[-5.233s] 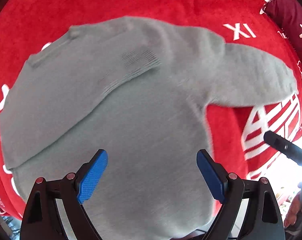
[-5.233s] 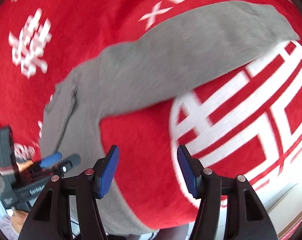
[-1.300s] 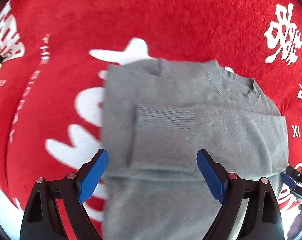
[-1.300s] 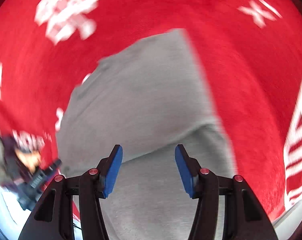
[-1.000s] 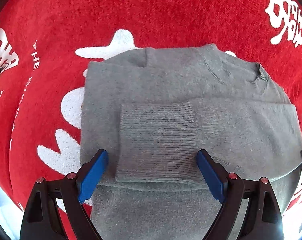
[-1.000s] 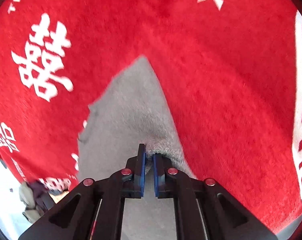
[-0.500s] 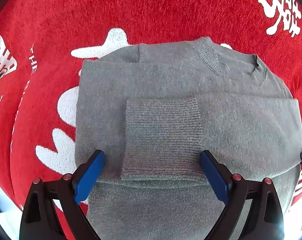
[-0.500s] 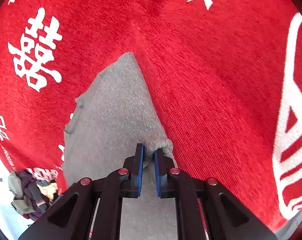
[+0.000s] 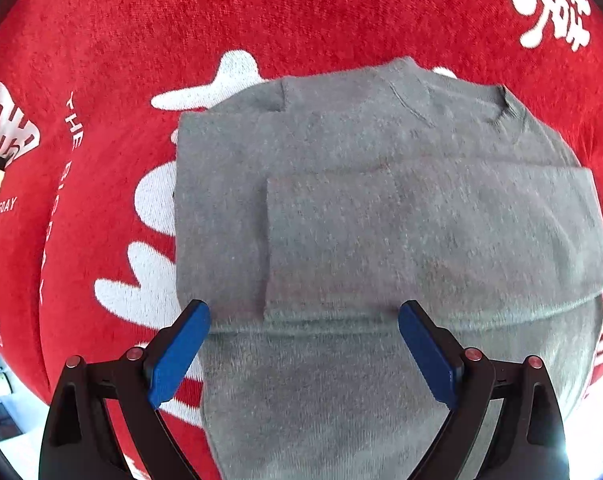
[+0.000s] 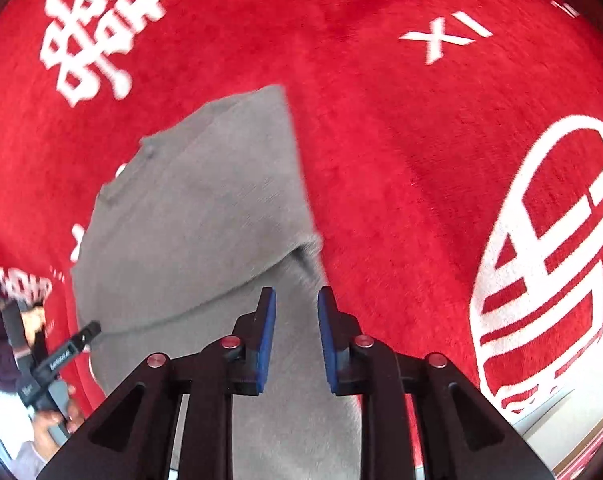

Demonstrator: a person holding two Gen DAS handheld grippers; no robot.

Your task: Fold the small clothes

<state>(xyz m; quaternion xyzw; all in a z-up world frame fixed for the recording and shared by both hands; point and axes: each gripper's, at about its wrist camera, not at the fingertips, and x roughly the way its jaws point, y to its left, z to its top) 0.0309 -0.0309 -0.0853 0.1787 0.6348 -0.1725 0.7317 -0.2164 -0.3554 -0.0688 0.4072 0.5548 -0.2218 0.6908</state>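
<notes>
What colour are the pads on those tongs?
Blue, on black arms: the left tongs' finger pads show best in the left wrist view.

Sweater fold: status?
Left gripper open, hovering over the folded sleeve cuff. Right gripper opening, nothing pinched. Grey sweater flat on red blanket, both sleeves folded in. Nothing in the way.

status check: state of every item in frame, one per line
grey sweater: flat on the blanket, both sleeves folded across the body, bottom half not yet folded up
folded sleeve: lies across the chest, cuff toward the left edge in the left wrist view
red blanket: spread under the sweater
left gripper: open, above the sweater, holding nothing
right gripper: jaws opening, nothing pinched between them
</notes>
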